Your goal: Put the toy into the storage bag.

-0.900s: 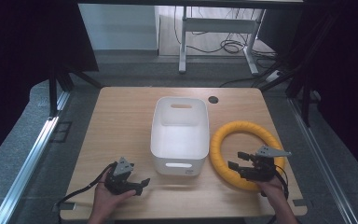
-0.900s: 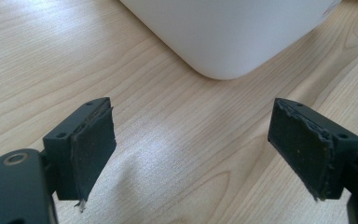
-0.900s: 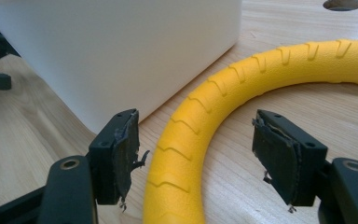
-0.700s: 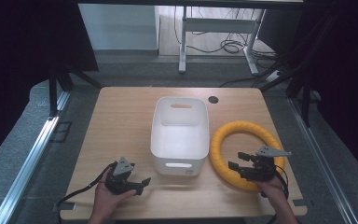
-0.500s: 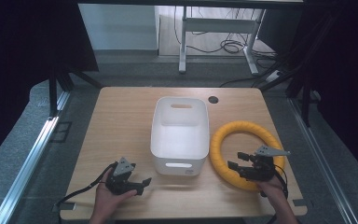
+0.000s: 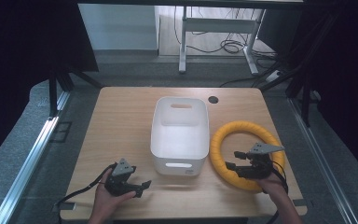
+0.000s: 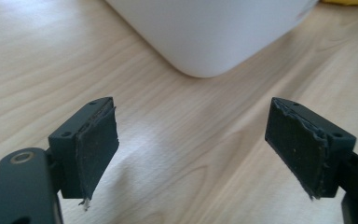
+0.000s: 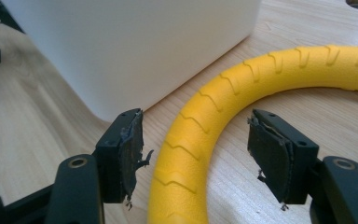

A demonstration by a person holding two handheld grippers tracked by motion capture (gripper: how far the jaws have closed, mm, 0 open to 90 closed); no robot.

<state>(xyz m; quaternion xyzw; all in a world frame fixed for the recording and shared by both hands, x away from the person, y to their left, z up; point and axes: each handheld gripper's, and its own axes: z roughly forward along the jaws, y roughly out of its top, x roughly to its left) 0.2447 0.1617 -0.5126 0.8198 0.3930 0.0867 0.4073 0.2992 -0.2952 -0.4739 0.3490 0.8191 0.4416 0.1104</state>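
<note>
On the wooden table (image 6: 121,121) a white tub (image 6: 180,135) sits in the middle, and it looks empty inside. Just beside it, on the right, a big yellow ring (image 6: 246,154) lies flat on the wood. The ring has little slanted lines pressed into it. The right gripper (image 6: 235,166) is held low over the near part of the ring. In the right gripper view its two black jaws stand wide apart, one on each side of the ring, and they are not touching it. They hold nothing. The pads (image 8: 131,154) on these jaws look worn and torn at the edges. The left gripper (image 6: 142,186) is down near the front edge of the table, close to the tub's near left corner. Its jaws are wide apart too, with only bare wood between them. A black cable (image 6: 77,195) trails from it to the left.
</note>
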